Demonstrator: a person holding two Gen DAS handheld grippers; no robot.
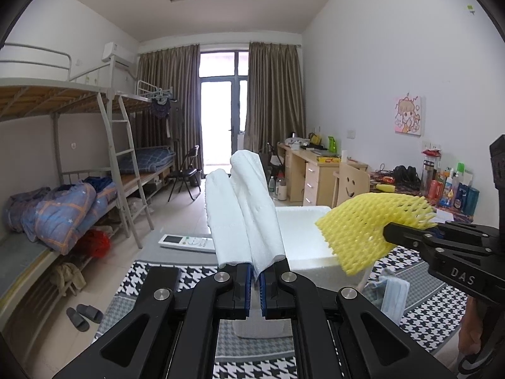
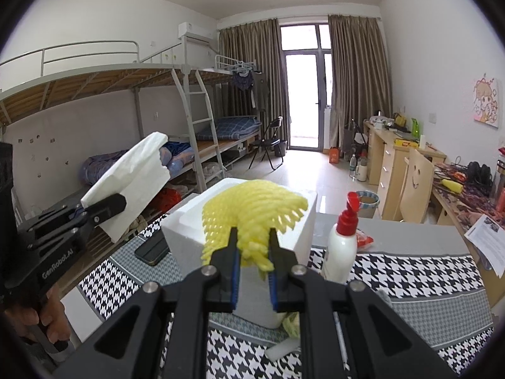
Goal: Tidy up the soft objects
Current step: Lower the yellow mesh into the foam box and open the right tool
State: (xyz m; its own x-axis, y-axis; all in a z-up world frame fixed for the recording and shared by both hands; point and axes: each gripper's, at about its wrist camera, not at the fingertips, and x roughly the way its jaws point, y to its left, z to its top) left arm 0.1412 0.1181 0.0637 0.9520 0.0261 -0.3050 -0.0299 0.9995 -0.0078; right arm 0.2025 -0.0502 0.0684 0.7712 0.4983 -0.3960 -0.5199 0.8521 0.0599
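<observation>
Slippage is your main risk: your left gripper (image 1: 256,273) pinches only the bottom edge of the folded white paper towel (image 1: 244,211) at frame centre, so it could flop. Your right gripper (image 2: 252,249) clamps the yellow foam fruit net (image 2: 252,213) above the white styrofoam box (image 2: 186,230); springy mesh may pop free before it reaches that box.

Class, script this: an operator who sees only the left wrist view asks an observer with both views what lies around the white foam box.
Operator: What stands to the right of the white polystyrene foam box?
Observer: A white plastic pump bottle with a red nozzle, upright on the black-and-white houndstooth cloth.
Operator: And on the box's left?
Observer: A flat black phone, lying beside the box.
</observation>
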